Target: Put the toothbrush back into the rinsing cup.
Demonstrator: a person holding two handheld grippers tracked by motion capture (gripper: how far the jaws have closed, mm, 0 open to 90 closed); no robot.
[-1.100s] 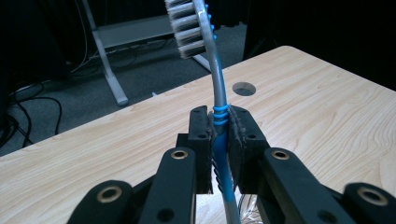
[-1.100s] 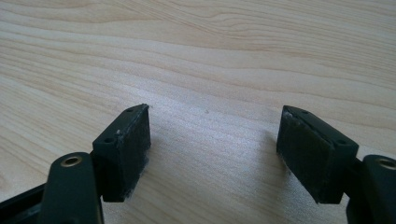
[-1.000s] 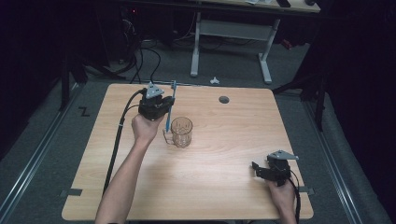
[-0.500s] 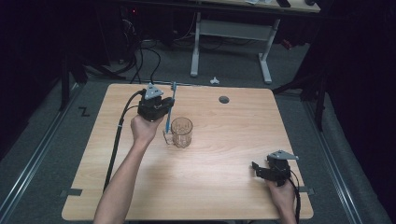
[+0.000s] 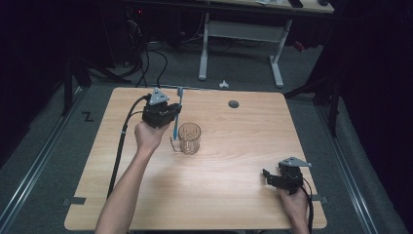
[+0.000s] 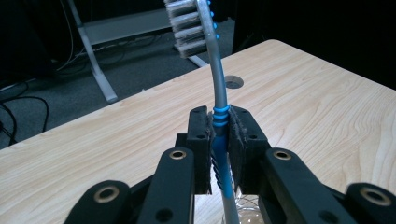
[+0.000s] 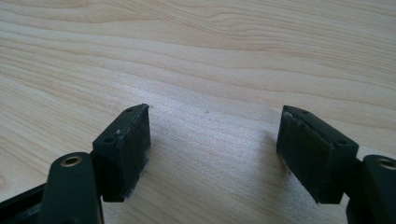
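My left gripper (image 5: 171, 115) is shut on a blue and grey toothbrush (image 5: 178, 111), held upright just left of a clear glass mug (image 5: 189, 138) near the table's middle. In the left gripper view the pads clamp the toothbrush (image 6: 219, 122) at its blue ribbed grip, bristle head up and handle end running down toward the glass below. My right gripper (image 5: 267, 176) rests low at the table's front right, open. Its pads (image 7: 127, 144) stand wide apart over bare wood with nothing between them.
The wooden table (image 5: 243, 146) has a round cable hole (image 5: 234, 104) at the back right. Beyond the far edge stand a white desk frame (image 5: 241, 34) and cables on the floor. A small white object (image 5: 223, 84) lies on the floor behind the table.
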